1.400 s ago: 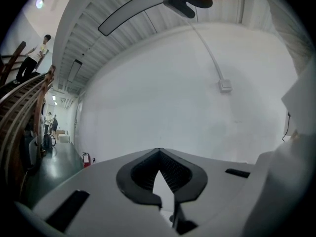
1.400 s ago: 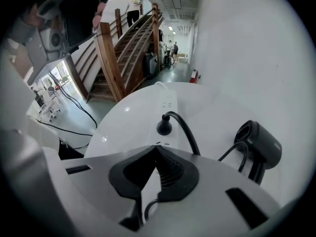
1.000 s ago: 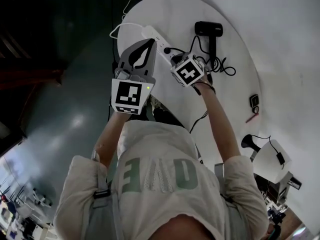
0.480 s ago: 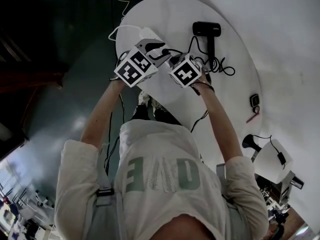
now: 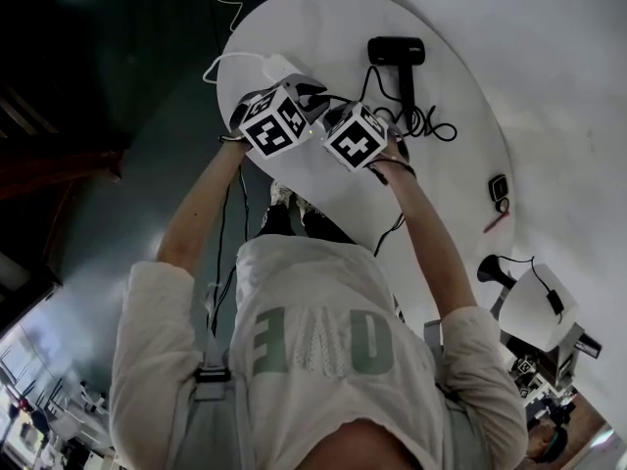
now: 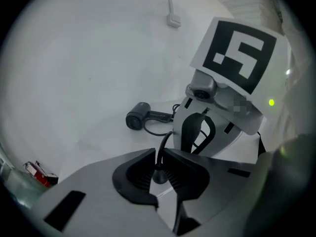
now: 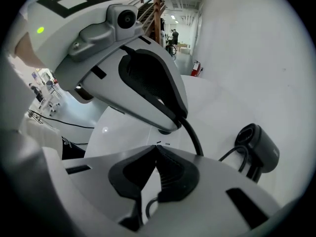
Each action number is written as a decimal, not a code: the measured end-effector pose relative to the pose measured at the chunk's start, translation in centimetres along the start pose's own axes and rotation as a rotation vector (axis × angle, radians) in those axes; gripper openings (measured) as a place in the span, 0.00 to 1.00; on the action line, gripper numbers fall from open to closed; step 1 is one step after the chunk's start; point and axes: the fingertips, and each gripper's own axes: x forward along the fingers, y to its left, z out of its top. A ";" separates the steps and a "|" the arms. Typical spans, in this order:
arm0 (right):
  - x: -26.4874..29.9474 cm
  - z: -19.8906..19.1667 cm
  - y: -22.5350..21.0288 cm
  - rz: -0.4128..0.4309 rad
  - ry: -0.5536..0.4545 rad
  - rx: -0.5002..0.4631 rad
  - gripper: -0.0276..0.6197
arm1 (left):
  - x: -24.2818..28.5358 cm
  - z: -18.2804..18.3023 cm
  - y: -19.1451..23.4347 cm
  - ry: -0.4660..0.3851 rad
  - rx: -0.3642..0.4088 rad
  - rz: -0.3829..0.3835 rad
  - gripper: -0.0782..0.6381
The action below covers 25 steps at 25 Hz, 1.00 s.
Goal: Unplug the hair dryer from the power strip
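Note:
A white power strip [image 5: 277, 67] lies at the far left of the round white table [image 5: 460, 164]. The black hair dryer [image 5: 397, 52] [image 6: 138, 118] [image 7: 259, 147] rests further right, its cord [image 5: 426, 125] coiled beside the handle. My left gripper [image 5: 313, 94] [image 6: 159, 157] is down at the strip. Its jaws have just been closing and now pinch the dryer's black plug [image 6: 159, 174], whose cord [image 7: 190, 130] runs out from between them. Close beside it, my right gripper [image 5: 335, 116] [image 7: 157, 149] points steeply down with its jaw tips together and nothing seen between them.
The strip's white lead [image 5: 223, 62] trails off the table's left edge. On the right of the table lie a small black device [image 5: 499, 194] and a red pen [image 5: 493, 227]. A black lamp on a white stand [image 5: 519, 297] is lower right.
My left gripper dropped from above the table's edge to the strip and turned toward the right gripper; its jaws are now round the plug. The right gripper stayed put.

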 end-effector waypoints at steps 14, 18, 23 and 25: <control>0.0 0.2 0.0 -0.011 0.032 0.028 0.07 | -0.7 0.3 0.6 -0.166 -0.304 -0.012 0.14; -0.1 0.2 0.0 0.009 0.023 0.061 0.07 | -1.4 0.4 1.7 -0.307 -0.546 -0.019 0.14; 0.0 0.4 0.1 0.010 0.026 0.052 0.07 | -1.0 0.9 0.5 -0.180 -0.132 0.074 0.14; 0.1 0.4 0.2 0.022 0.027 0.061 0.07 | -0.8 0.9 -0.2 -0.123 0.011 0.079 0.14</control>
